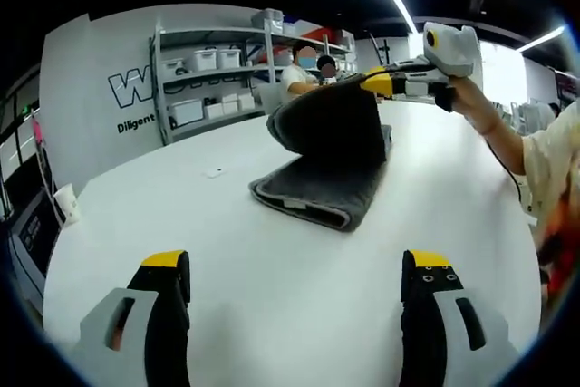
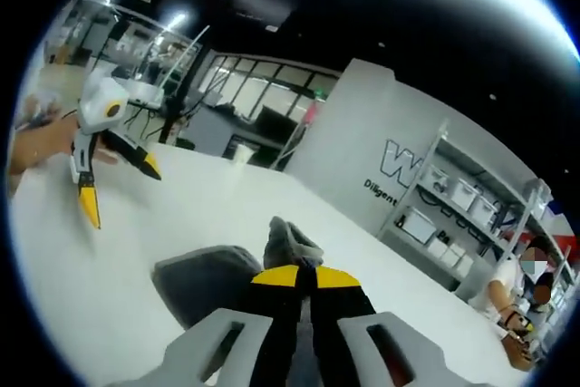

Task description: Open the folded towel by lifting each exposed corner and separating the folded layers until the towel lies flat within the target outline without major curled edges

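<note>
We see grey towel [image 1: 322, 165] folded on white table [image 1: 227, 251], top layer lifted. Right gripper [image 1: 385, 82] jaws pinched together on raised towel corner. Left gripper [image 1: 294, 274] jaws spread apart, empty, low over table, well short of towel.

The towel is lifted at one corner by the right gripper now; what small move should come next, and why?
Probably carry the right gripper further across, away from the folded part, so the raised layer peels open. Its fingers are shut on the towel, whose top layer stands up, while the lower layers lie folded on the white table. The left gripper is open and apart from the towel.
</note>
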